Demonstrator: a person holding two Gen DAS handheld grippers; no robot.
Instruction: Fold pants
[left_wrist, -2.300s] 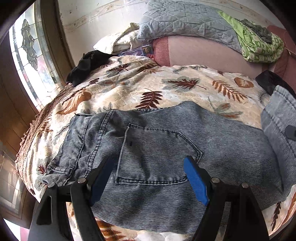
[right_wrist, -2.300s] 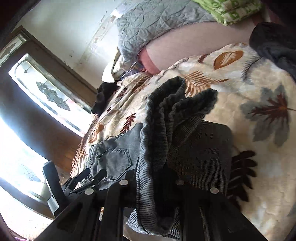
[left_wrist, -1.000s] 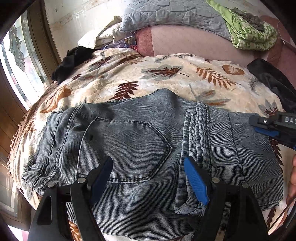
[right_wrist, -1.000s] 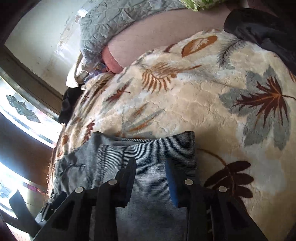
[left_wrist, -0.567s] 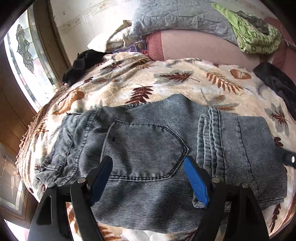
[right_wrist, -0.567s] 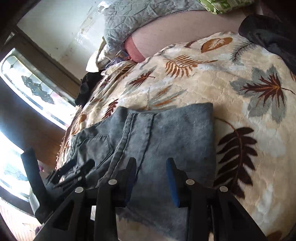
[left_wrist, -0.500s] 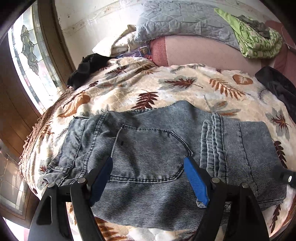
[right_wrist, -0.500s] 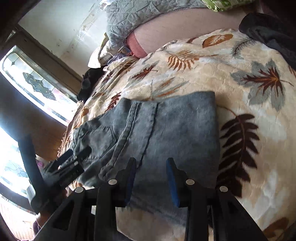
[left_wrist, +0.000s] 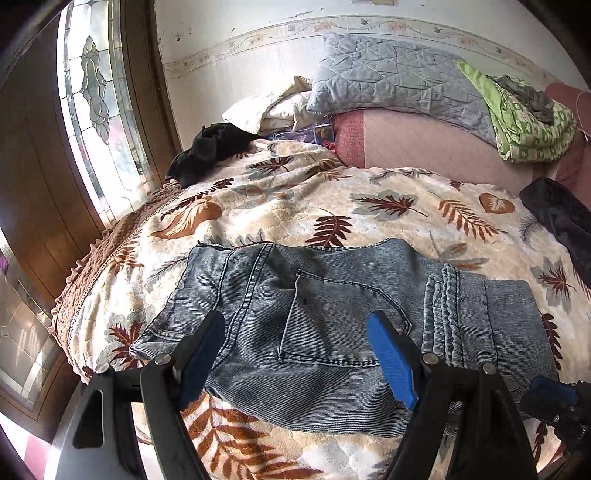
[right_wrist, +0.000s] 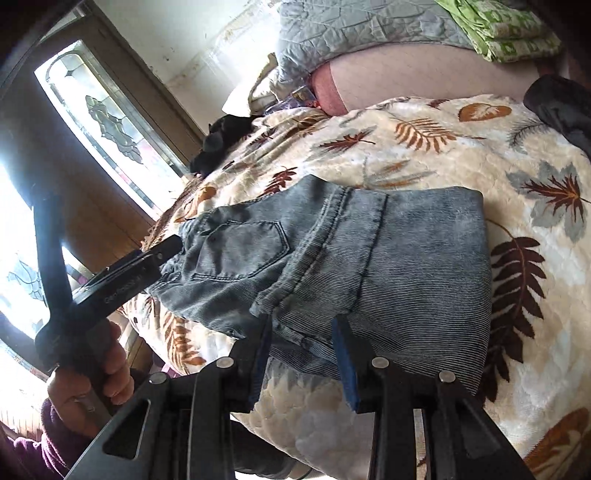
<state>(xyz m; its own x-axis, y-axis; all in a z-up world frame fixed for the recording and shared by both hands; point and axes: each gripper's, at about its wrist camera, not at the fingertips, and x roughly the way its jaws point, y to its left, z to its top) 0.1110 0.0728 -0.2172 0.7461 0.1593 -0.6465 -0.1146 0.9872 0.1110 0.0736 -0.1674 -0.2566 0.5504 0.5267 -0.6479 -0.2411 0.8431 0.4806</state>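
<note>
Folded grey-blue jeans on the bed

The pants (left_wrist: 332, 325) lie flat on the leaf-patterned blanket (left_wrist: 295, 206), legs doubled over the seat, hems stacked just right of the back pocket (left_wrist: 332, 321), which faces up; waistband at the left end

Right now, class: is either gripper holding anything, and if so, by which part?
Nothing is held. The left gripper and right gripper both stand open above the folded jeans, gripping no fabric.

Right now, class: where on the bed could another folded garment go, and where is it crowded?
Bare blanket lies between the jeans and the pink bolster, and right of the jeans. Crowded: the pillows, black clothes far left, and a dark garment far right.
</note>
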